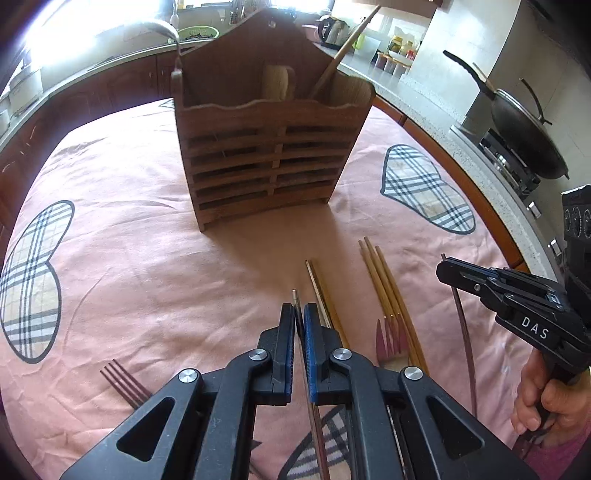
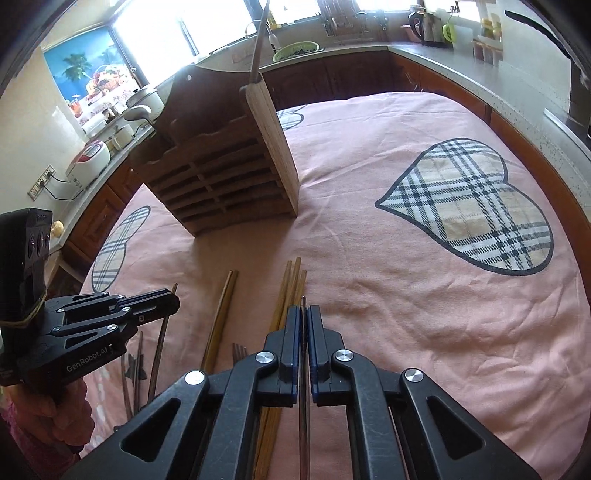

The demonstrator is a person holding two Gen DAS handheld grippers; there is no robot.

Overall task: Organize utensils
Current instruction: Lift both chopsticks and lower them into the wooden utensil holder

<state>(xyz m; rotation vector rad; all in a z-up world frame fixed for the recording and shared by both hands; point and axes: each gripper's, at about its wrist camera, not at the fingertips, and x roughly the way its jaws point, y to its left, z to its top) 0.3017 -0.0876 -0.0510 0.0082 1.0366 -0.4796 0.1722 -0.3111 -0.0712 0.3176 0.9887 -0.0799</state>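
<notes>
- Two claws in play, both pointing steeply down over a pink cloth (image 1: 129, 258) with plaid heart patches that covers the tabletop.
- Left claw (image 1: 299, 314): jaws pinched nearly together on a thin dark chopstick (image 1: 295, 299); its metal-tipped end pokes out just past the fingertips, and the rest runs back under the claw body.
- Right claw (image 2: 305, 314): jaws likewise closed tight on a thin dark stick (image 2: 303, 354) that runs between the pads, tip showing just ahead of them. In the left wrist view the same claw (image 1: 443, 266) is seen from the side, the stick curving down from its tip, a hand (image 1: 550, 402) on the grip.
- Wooden utensil holder (image 1: 266, 147): upright on the cloth ahead of both claws, well apart from them. Slatted front, tall peaked back. A long wooden handle (image 1: 347, 48) leans out of its right part, a pale wooden piece (image 1: 275, 83) stands near the middle, and a metal ladle (image 1: 162, 31) hangs at its left side.
- Loose on the cloth, between the claws and the holder: a bundle of light bamboo chopsticks (image 1: 384, 288), a darker pair (image 1: 317, 288) just left of them, a reddish fork (image 1: 389, 341) by the bamboo bundle, and another fork's tines (image 1: 122, 380) on the left, near the left claw's body.
- Background: kitchen counter, a wok (image 1: 524, 129) on the stove, a kettle (image 1: 334, 31).
</notes>
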